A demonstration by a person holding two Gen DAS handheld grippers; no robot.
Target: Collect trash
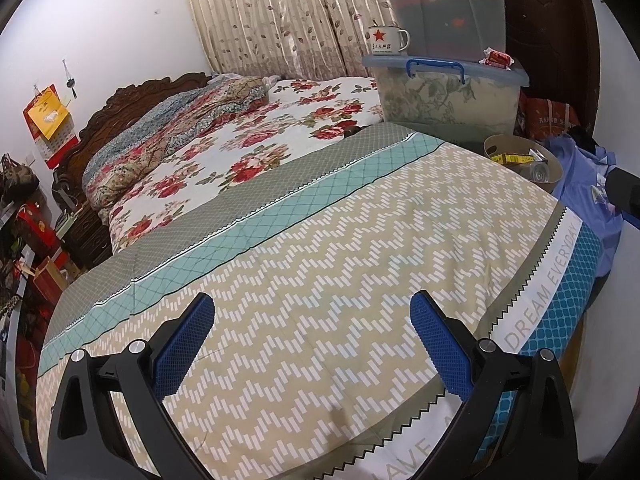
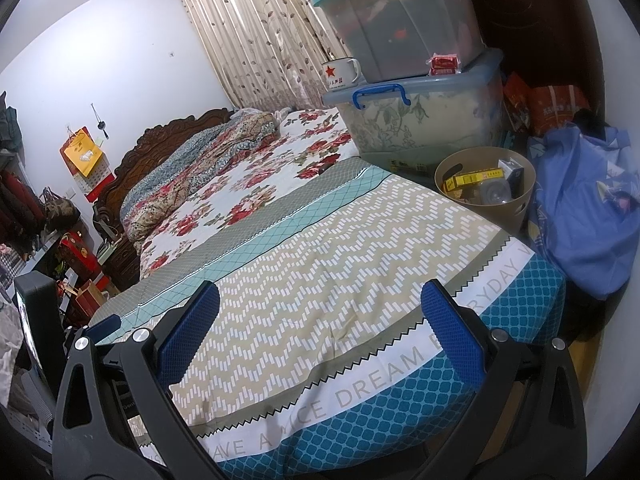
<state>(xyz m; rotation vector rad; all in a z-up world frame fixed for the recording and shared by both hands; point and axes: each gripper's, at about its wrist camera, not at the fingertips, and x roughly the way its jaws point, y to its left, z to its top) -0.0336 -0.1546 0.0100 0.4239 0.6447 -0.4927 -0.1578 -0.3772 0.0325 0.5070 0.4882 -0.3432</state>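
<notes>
Inside bin (image 2: 486,184), partly hidden trash, perhaps.

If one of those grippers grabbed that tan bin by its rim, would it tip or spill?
Probably light: the bin looks like thin plastic holding a yellow box and a few other small items. Gripped at one side of the rim it would likely tilt. Its open top could let things spill.

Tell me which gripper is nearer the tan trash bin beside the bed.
Right, it seems. The right gripper hangs over the bed's foot corner with the trash bin large, ahead to its right; the left gripper sees the bin smaller, further off.
</notes>
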